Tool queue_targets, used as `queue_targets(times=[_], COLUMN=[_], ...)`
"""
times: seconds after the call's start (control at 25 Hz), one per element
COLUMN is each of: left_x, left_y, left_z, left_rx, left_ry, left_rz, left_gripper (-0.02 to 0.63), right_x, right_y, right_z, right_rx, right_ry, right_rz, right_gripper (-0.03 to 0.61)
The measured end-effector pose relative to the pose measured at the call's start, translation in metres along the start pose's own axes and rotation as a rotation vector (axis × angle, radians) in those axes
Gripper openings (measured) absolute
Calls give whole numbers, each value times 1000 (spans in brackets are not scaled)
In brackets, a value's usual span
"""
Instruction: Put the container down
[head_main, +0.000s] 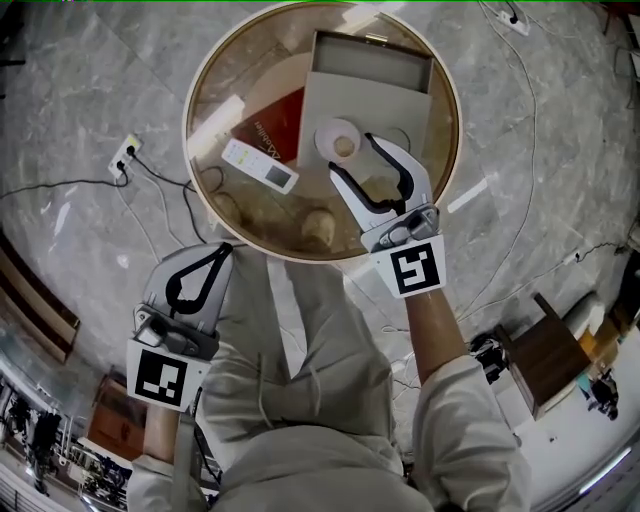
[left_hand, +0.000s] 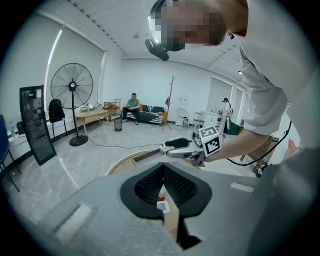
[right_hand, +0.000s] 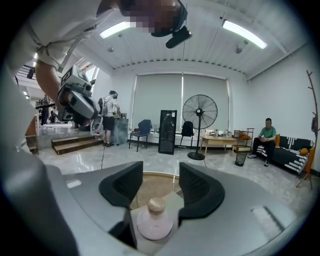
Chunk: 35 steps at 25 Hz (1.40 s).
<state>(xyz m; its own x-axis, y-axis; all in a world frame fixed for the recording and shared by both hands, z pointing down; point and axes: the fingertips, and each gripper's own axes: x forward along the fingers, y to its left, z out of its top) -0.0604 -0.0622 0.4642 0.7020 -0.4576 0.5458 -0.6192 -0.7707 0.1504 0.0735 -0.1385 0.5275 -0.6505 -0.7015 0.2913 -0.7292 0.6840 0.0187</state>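
Marble floor, grey and glossy, lies under the person's lap, where the left gripper (head_main: 225, 250) hangs beside the thigh with its jaws pressed together. Just beyond, over the round glass worktop (head_main: 192, 170), the right gripper (head_main: 352, 156) holds its jaws spread wide. At their tips stands the white lidded container (head_main: 338, 142), upright on a flat grey box (head_main: 370, 100) and not pinched. Left of it lie a white remote control (head_main: 260, 165) and a red booklet (head_main: 282, 125).
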Motion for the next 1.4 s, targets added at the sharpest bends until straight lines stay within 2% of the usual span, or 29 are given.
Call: queue_targets(times=[0.52, 0.72, 0.96, 1.2, 1.4], left_x=[-53, -71, -83, -94, -100], left_y=[-17, -25, -35, -40, -45], left_z=[65, 91, 112, 130, 138], left_rx=[34, 67, 61, 72, 85], left_ry=[-35, -54, -86, -121, -123], left_rz=[14, 7, 10, -2, -14], left_gripper=[8, 8, 8, 8, 8], right_x=[-62, -93, -134, -167, -187], right_y=[-2, -2, 2, 8, 7], right_z=[96, 134, 160, 176, 184], right_rx=[18, 22, 13, 10, 17], right_ry=[-36, -52, -39, -3, 35], right_rz=[-85, -125, -156, -212, -240], right_gripper=[224, 195, 126, 12, 5])
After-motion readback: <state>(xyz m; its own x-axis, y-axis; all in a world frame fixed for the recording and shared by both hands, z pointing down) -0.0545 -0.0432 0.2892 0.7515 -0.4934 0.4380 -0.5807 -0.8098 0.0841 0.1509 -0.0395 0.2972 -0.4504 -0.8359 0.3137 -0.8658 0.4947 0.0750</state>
